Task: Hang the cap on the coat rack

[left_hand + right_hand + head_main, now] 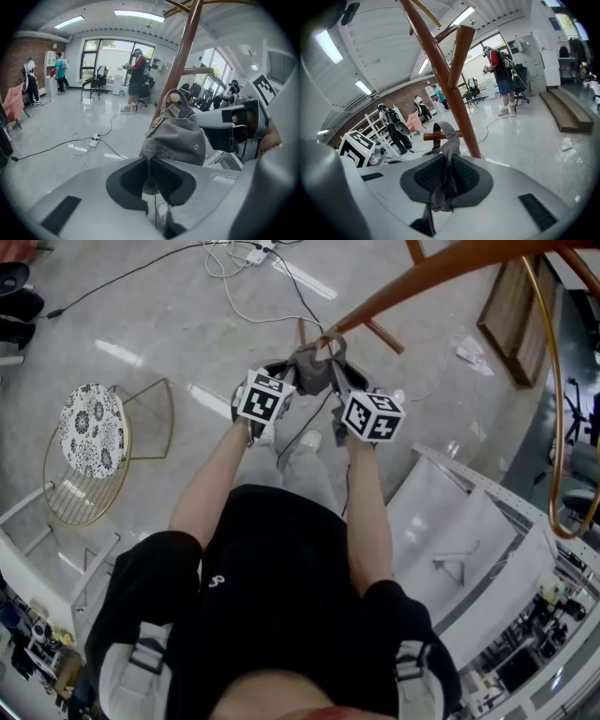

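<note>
Cap [180, 140] fabric is pinched in both tongs. The left tongs [150, 176] are nearly closed on the edge of the grey crown, and the right tongs [446, 176] clamp a fold by the back strap. Just beyond the right tongs, at twelve o'clock, the strap loop sits over a short wooden peg [430, 136] of the coat rack [438, 70], whose brown pole rises toward eleven o'clock. By my reading the cap is hooked, or very nearly. What is left is to release both tongs and draw them back, checking that the cap hangs by itself.
</note>
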The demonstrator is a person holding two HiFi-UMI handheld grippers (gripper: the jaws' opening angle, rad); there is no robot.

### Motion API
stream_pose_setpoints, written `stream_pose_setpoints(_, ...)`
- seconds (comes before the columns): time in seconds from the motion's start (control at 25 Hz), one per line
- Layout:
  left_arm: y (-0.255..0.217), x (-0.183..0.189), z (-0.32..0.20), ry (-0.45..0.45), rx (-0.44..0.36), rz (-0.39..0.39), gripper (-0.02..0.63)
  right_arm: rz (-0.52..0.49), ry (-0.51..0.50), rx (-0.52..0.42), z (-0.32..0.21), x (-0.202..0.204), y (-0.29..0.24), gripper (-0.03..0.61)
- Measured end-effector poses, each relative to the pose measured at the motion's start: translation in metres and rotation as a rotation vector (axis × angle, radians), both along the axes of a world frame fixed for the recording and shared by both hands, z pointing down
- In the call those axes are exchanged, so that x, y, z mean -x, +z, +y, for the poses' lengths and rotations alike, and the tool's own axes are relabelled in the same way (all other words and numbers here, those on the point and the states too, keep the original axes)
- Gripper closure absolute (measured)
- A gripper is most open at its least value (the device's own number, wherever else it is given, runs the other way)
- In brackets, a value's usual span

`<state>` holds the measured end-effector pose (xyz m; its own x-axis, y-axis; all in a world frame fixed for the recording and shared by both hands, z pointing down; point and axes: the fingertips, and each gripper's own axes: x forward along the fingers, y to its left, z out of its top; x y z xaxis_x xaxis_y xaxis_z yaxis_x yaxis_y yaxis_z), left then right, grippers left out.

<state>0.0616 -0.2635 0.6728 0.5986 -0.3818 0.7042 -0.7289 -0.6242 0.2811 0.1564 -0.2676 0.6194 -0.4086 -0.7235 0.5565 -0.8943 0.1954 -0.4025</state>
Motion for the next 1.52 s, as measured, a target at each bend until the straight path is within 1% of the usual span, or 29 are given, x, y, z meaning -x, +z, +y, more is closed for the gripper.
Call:
stream_pose_setpoints(0.2,0.016,-0.016,-0.007,0.035,0.019,-0.026,0.592,0.032,0.024,0.038,-0.007,-0.016,0.021,0.538)
stream_pose_setpoints(0.4,0.039,-0.034,-0.017,0.052,0.033,-0.068,0.592,0.096,0.049,0.062,-0.017,-0.028,0.040,0.540)
stream_pose_setpoints(0.56,0.046,-0.045,-0.030,0.060,0.007,-0.081,0.592,0.131,0.051,0.081,-0.023,-0.030,0.050,0.535)
stream_pose_setpoints(0.72,0.050,-0.051,-0.038,0.069,0.003,-0.077,0.585,0.135,0.035,0.099,-0.026,-0.031,0.057,0.512)
stream_pose_setpoints(0.76,0.051,-0.050,-0.039,0.072,0.006,-0.074,0.571,0.135,0.025,0.107,-0.026,-0.029,0.058,0.496)
stream_pose_setpoints(0.84,0.048,-0.044,-0.043,0.070,0.019,-0.062,0.506,0.134,0.014,0.116,-0.030,-0.027,0.059,0.477)
stream_pose_setpoints(1.0,0.045,-0.021,-0.040,0.045,0.046,-0.065,0.477,0.126,0.018,0.098,-0.031,-0.028,0.049,0.453)
stream_pose_setpoints(1.04,0.043,-0.015,-0.037,0.036,0.059,-0.054,0.470,0.122,0.019,0.091,-0.030,-0.028,0.047,0.442)
stream_pose_setpoints(1.08,0.041,-0.011,-0.031,0.022,0.080,-0.025,0.469,0.117,0.019,0.086,-0.028,-0.026,0.046,0.434)
stream_pose_setpoints(1.16,0.028,-0.003,-0.023,-0.031,0.108,0.058,0.469,0.095,0.033,0.066,-0.023,-0.024,0.040,0.434)
stream_pose_setpoints(1.2,0.019,0.003,-0.023,-0.065,0.101,0.095,0.469,0.074,0.050,0.045,-0.021,-0.024,0.033,0.434)
stream_pose_setpoints(1.28,-0.004,0.015,-0.027,-0.133,0.065,0.157,0.471,0.025,0.094,-0.011,-0.020,-0.024,0.012,0.434)
stream_pose_setpoints(1.36,-0.030,0.026,-0.035,-0.187,0.014,0.202,0.476,-0.009,0.138,-0.071,-0.019,-0.027,-0.013,0.436)
stream_pose_setpoints(1.44,-0.056,0.036,-0.045,-0.226,-0.040,0.226,0.480,-0.018,0.178,-0.129,-0.020,-0.032,-0.038,0.440)
stream_pose_setpoints(1.52,-0.088,0.043,-0.056,-0.251,-0.107,0.244,0.492,-0.003,0.212,-0.194,-0.020,-0.037,-0.065,0.449)
